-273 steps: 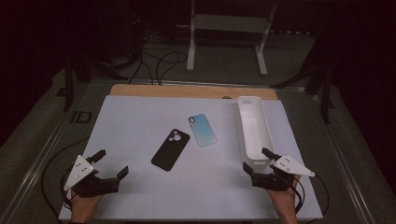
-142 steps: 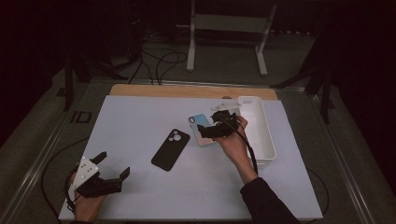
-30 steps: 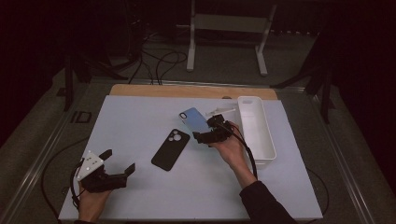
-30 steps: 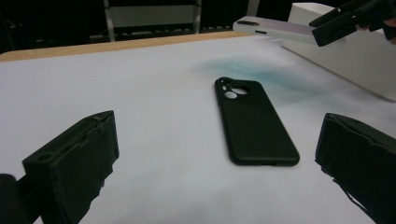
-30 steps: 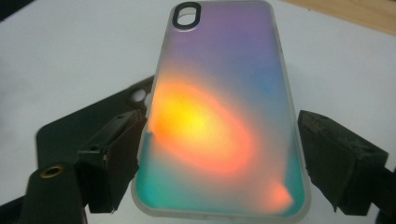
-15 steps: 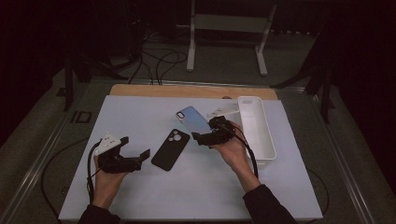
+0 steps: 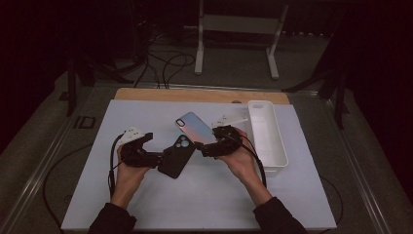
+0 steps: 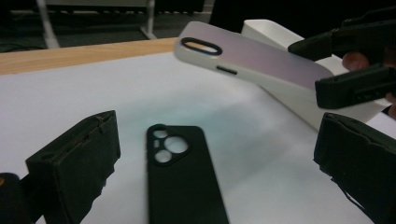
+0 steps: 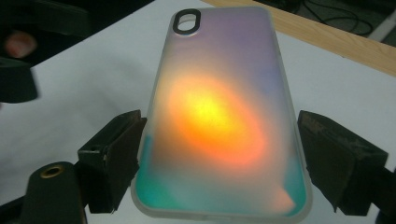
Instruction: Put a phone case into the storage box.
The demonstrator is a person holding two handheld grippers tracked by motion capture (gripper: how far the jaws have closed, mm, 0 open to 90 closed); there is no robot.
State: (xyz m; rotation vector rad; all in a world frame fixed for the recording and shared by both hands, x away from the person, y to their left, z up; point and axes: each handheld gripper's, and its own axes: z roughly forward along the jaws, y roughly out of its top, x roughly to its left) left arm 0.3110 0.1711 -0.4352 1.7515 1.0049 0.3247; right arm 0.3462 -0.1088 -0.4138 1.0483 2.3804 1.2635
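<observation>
Landmark: the white table mat (image 7: 204,204), which covers most of the table. Nearest the person, both forearms in dark sleeves come over the mat's near edge. Left gripper (image 7: 158,159), black two-jaw tool with a grey plate on top, sits left of mat centre, jaws spread wide and gripping nothing; in the left gripper view the black pads (image 8: 77,161) stand to either side of the near end of the matte black phone case (image 8: 182,175) with round camera cut-outs, no contact visible. That black case lies flat on the mat near its centre (image 7: 177,156), camera end pointing away from the person. Right gripper (image 7: 207,147), just right of mat centre, clamped on the iridescent translucent phone case with oval camera hole (image 9: 224,121); the pads press its two long edges near the bottom end, case lifted off the mat and tilted, camera end pointing away toward the mat's far left (image 7: 194,127). Held case hangs just above and beyond the black case; whether they touch cannot be told. Long white plastic tray (image 7: 272,146) lies along the mat's right side, just beside the right hand (image 7: 241,161). Past the mat's far edge, a bare strip of wooden tabletop (image 7: 195,94).
</observation>
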